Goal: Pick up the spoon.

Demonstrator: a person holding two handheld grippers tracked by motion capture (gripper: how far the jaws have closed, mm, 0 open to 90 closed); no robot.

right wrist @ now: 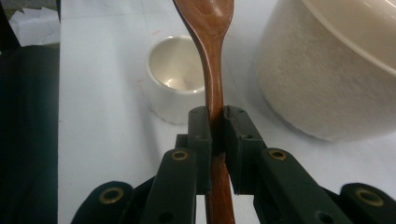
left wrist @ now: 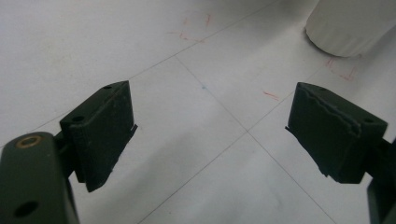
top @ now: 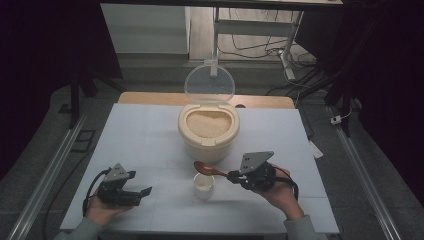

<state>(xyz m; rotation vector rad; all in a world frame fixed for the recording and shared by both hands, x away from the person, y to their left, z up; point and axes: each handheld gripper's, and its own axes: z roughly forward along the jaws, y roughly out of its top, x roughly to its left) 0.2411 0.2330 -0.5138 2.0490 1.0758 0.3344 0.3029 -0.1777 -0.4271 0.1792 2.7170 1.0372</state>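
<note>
Clamping the handle of a wooden spoon (right wrist: pixel 212 60) between its closed jaws, the right tool (right wrist: pixel 217 128) held the spoon roughly level, bowl end reaching out over the small white cup (top: pixel 203 185). Taking that cup as the landmark: the spoon's bowl (top: pixel 202 167) hung just above its far rim, and the tool itself sat to the cup's right, near enough that a slight tip of the wrist would likely drop anything carried into it. The spoon's bowl looked empty, so the hold probably served the trip between container and cup. Beyond the cup, close behind it, stood the cream rice container (top: pixel 208 129), its clear lid (top: pixel 209 83) swung upright and the grain surface exposed, which kept scooping easy. The cup held only a little at its bottom, seen in the right gripper view. Well to the cup's left, the left tool (top: pixel 131 192) rested low over the white bench (top: pixel 150 135) with its jaws apart and nothing between them, seemingly parked out of the way while the right hand worked.
</note>
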